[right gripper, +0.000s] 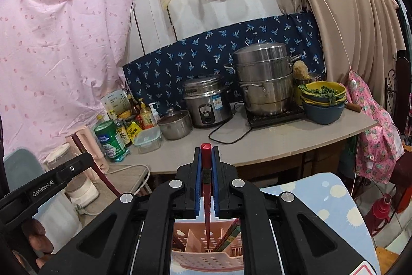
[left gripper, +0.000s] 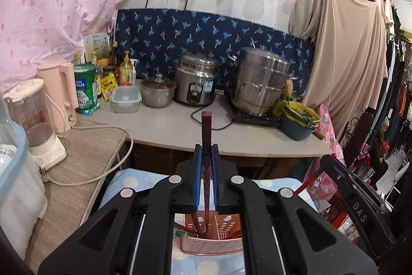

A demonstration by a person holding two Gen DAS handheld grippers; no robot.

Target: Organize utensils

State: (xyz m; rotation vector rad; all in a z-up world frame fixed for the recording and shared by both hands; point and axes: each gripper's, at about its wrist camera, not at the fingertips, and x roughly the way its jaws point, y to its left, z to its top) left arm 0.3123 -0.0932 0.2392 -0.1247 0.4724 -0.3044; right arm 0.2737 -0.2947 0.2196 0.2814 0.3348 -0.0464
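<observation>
— What do we hold?
— Our left gripper (left gripper: 206, 151) pinches a dark red chopstick (left gripper: 206, 135). Our right gripper (right gripper: 206, 153) pinches a bright red chopstick (right gripper: 206, 166). Both tips hang over the pink utensil basket (left gripper: 211, 241) just below us.
— Any words we can read?
— "GenRobot.AI" on the left gripper, seen from the right one.
— And farther off?
— The counter (left gripper: 164, 125) holds a rice cooker (left gripper: 197, 81), a steel steamer pot (left gripper: 261, 81) and a green bottle (left gripper: 85, 89).
</observation>
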